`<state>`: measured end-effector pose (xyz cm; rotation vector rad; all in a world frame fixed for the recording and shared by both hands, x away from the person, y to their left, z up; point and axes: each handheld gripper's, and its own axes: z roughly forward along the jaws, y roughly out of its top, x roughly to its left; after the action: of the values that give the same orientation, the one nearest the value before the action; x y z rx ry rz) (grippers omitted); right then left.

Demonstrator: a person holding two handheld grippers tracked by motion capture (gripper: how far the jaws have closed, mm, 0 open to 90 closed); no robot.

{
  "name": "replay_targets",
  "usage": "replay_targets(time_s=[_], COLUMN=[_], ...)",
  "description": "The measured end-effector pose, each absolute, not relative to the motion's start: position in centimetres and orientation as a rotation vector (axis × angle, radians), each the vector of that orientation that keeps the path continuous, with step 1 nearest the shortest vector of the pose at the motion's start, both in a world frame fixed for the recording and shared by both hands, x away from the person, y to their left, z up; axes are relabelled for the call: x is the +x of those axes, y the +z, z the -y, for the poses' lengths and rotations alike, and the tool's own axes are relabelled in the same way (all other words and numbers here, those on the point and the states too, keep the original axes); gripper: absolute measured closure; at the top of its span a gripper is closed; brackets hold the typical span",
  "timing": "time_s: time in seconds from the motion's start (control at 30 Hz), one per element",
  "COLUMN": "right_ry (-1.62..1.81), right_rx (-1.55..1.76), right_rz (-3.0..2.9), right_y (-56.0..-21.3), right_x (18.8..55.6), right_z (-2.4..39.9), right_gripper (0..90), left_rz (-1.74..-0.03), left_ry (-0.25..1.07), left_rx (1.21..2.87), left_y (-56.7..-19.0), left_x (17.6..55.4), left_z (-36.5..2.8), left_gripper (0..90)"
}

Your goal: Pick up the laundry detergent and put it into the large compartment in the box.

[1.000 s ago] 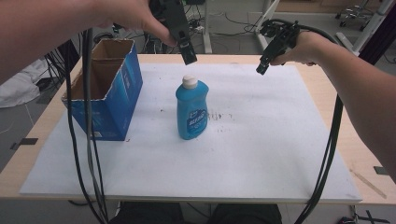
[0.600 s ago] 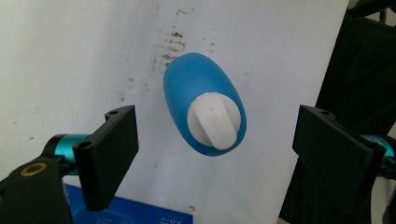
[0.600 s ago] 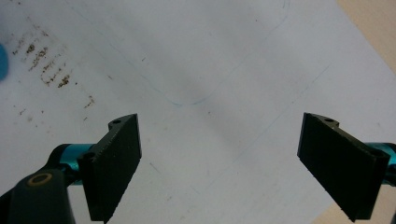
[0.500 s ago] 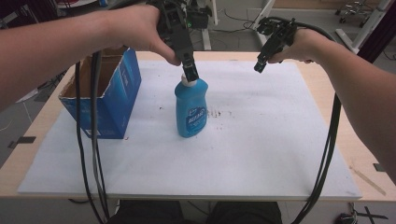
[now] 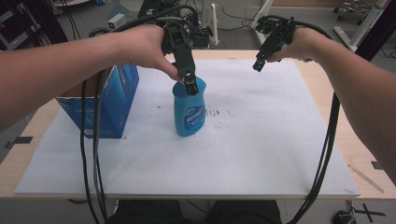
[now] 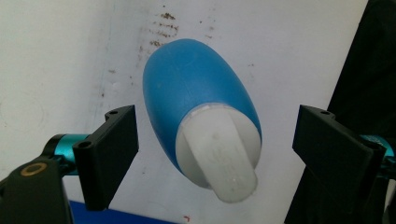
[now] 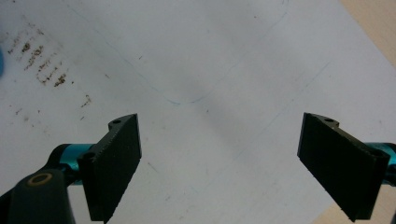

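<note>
A blue bottle (image 5: 189,113) with a white cap stands upright on the white sheet (image 5: 261,140) near the table's middle. My left gripper (image 5: 189,86) hangs right over its top, open, with the white cap (image 6: 217,156) between the two jaws and clear of both. The blue bottle (image 6: 196,98) is seen from above in the left gripper view. My right gripper (image 5: 259,63) is held in the air over the far right of the sheet, open, with nothing between its jaws; below it lies bare sheet (image 7: 210,70) with brown specks.
A blue cardboard box (image 5: 105,100), open at the top, stands at the left of the sheet next to the bottle. Black cables (image 5: 91,154) hang from both grippers across the front. The table's wooden edge (image 5: 369,154) shows at the right.
My left gripper has come down and forward from above the box to sit over the bottle's cap. The right gripper has barely shifted.
</note>
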<state>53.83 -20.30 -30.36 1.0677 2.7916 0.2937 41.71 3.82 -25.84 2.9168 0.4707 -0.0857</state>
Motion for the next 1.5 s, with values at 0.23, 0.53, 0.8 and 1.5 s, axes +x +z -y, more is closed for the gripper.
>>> replay_targets(time_s=[0.23, 0.53, 0.8, 1.5], right_ry=[0.295, 0.295, 0.297, 0.291], right_rx=[1.065, 1.072, 1.077, 1.077], right_rz=[-2.794, -2.795, -2.794, -2.792], right_y=[-30.4, -30.6, -30.6, -30.6], right_x=[53.8, 53.8, 53.8, 53.7], right_z=[20.4, 20.5, 20.5, 20.6], right_gripper=[12.8, 12.8, 12.8, 12.8], left_rz=[-0.478, -0.5, -0.521, -0.566], left_ry=[-0.102, -0.101, -0.103, -0.119], left_rx=[2.928, 2.93, 2.94, 2.948], left_y=[-27.0, -27.8, -28.3, -28.7], left_x=[41.7, 41.8, 42.2, 42.4], left_z=[-3.6, -3.3, -3.1, -3.2], left_gripper=[14.4, 14.4, 14.5, 14.7])
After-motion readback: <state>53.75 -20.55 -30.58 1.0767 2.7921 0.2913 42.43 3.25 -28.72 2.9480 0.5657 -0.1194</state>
